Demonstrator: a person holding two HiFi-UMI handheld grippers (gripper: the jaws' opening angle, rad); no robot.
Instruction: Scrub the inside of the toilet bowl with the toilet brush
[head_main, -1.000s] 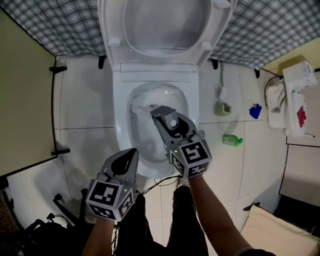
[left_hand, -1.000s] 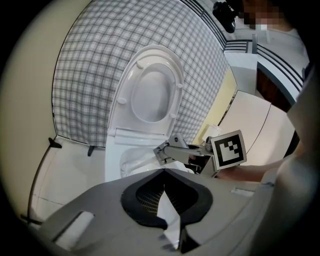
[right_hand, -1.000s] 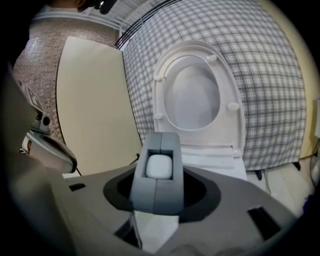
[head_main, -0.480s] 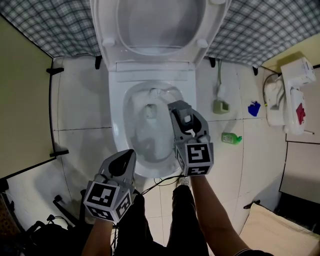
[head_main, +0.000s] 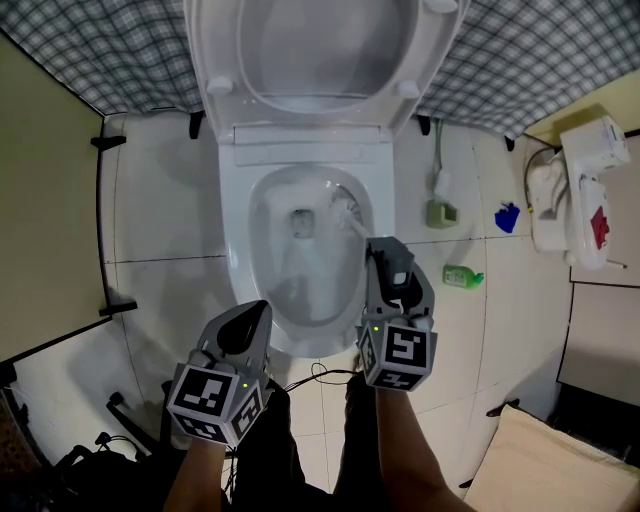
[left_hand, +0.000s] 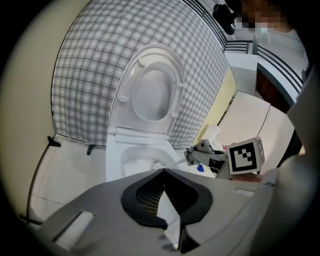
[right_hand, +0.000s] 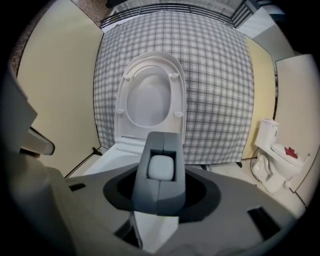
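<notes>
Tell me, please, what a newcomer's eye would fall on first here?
The white toilet bowl sits in the middle of the head view, its seat and lid raised against a checked cloth. The right gripper has its fingers shut on the toilet brush, whose bristle head is inside the bowl at its back right. The left gripper hangs shut and empty at lower left.

Grey-and-white checked cloth (head_main: 530, 60) hangs as backdrop; white tiled floor (head_main: 160, 230) spreads below the cloth, evenly lit, shadows soft; pale yellow wall panel (head_main: 40, 200) stands left of the cloth, a black bracket (head_main: 118, 303) at its foot; green bottle (head_main: 463, 279) and small blue object (head_main: 510, 220) lie on tiles below the cloth's right end.
</notes>
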